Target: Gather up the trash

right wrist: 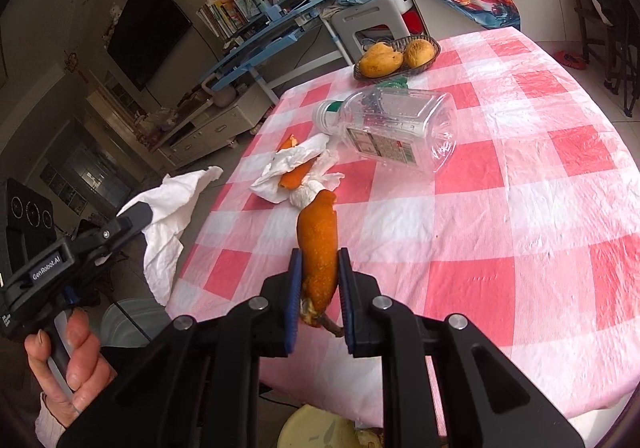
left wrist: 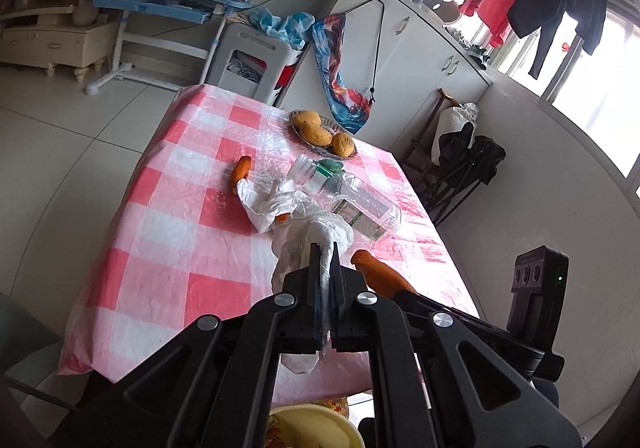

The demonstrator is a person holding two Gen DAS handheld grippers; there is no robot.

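My left gripper (left wrist: 325, 250) is shut on a crumpled white tissue (left wrist: 316, 234), held over the near edge of the red-checked table (left wrist: 168, 248). In the right wrist view this left gripper (right wrist: 138, 216) hangs left of the table with the tissue (right wrist: 168, 216) drooping from it. My right gripper (right wrist: 319, 254) is shut on a long orange peel (right wrist: 320, 236) above the table. The left wrist view shows the same peel (left wrist: 380, 274) to the right of my fingers. A second tissue (right wrist: 296, 168) wrapped around peel scraps lies mid-table beside an empty clear bottle (right wrist: 396, 128) on its side.
A loose orange peel (left wrist: 241, 172) lies left of the tissue pile. A wicker basket (right wrist: 430, 48) of mangoes stands at the far edge. A yellow bin (right wrist: 320, 432) sits below the near table edge. A hand (right wrist: 68, 348) grips the left gripper's handle. Chairs stand on the right.
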